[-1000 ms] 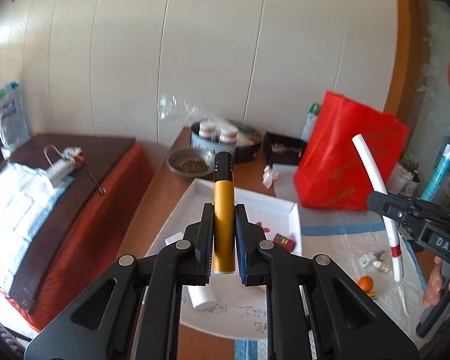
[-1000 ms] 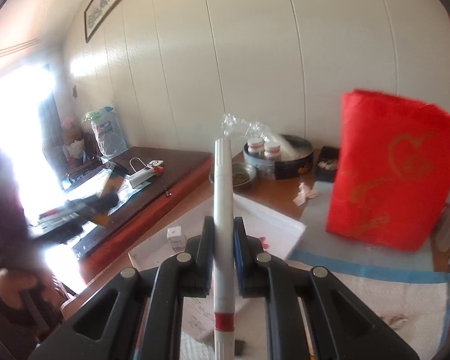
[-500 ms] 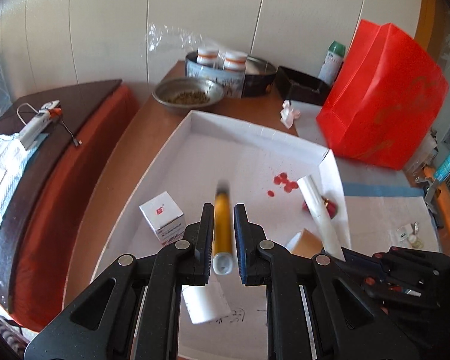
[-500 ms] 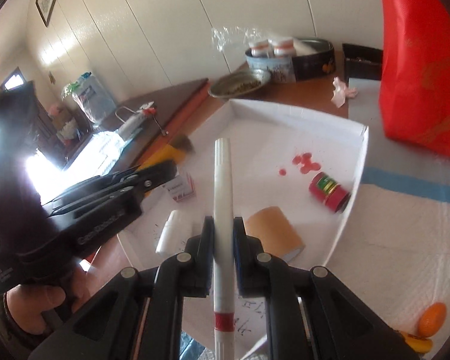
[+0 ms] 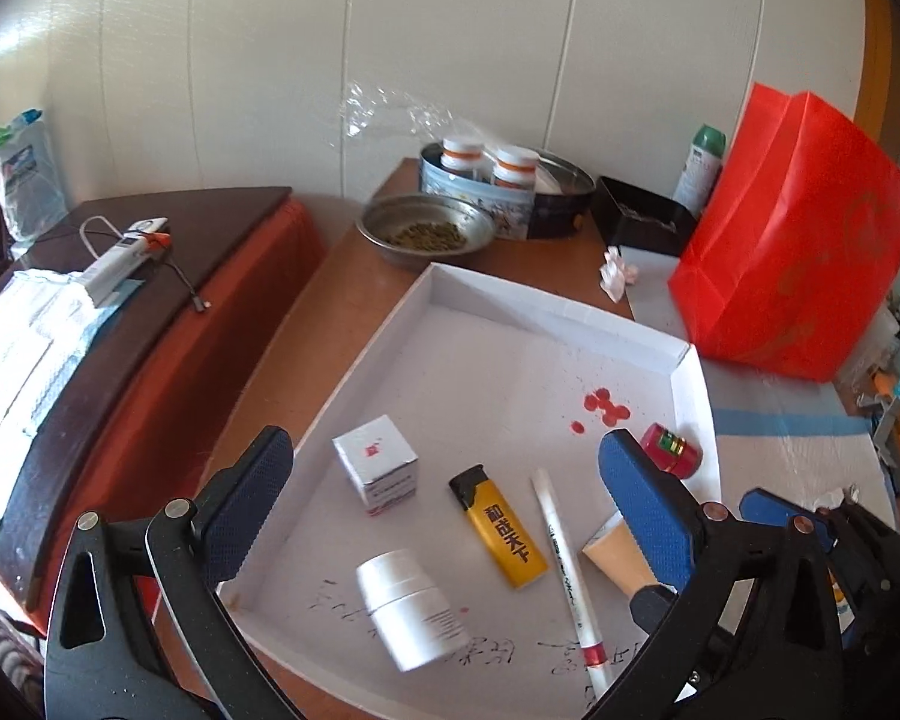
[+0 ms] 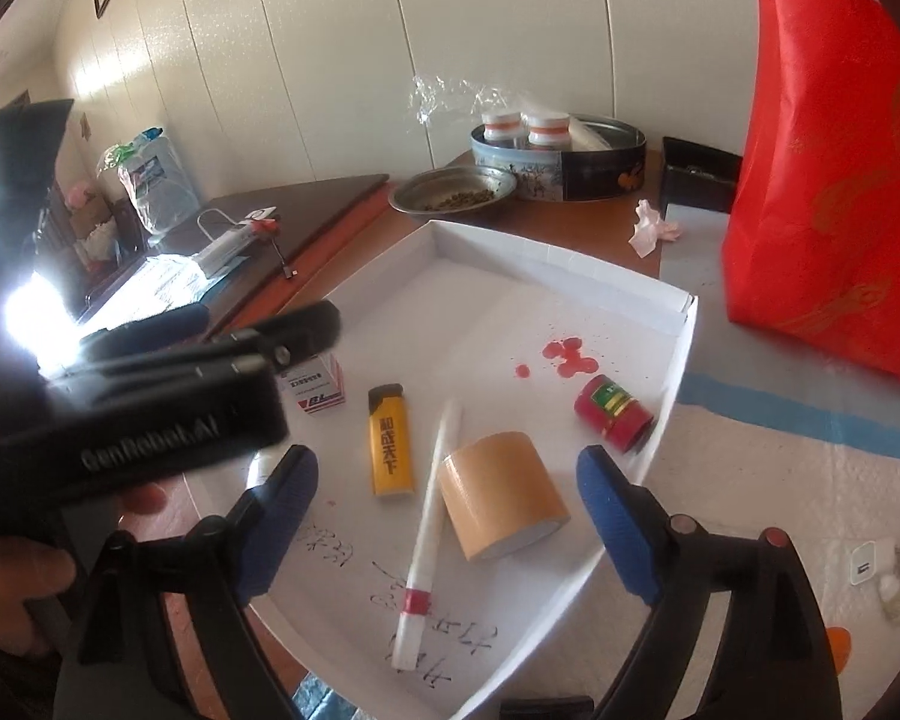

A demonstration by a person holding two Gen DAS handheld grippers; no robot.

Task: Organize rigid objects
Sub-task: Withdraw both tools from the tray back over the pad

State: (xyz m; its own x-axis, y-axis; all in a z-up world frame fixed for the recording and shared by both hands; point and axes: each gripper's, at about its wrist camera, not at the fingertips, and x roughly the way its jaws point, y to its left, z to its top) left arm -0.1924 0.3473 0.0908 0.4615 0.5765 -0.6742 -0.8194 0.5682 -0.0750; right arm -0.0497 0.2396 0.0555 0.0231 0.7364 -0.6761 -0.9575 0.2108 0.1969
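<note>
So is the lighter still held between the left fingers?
No, the lighter lies flat in the white tray, clear of the opening left fingers.

White panelled wall [image 5: 450, 60] behind a brown table [image 5: 342, 300] — glare at left

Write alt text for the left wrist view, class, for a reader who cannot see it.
The left gripper, jaws opening and holding nothing, hangs over a white tray where a yellow lighter and a white pen lie side by side. Around them sit a small white box, a white bottle and a red jar.
</note>
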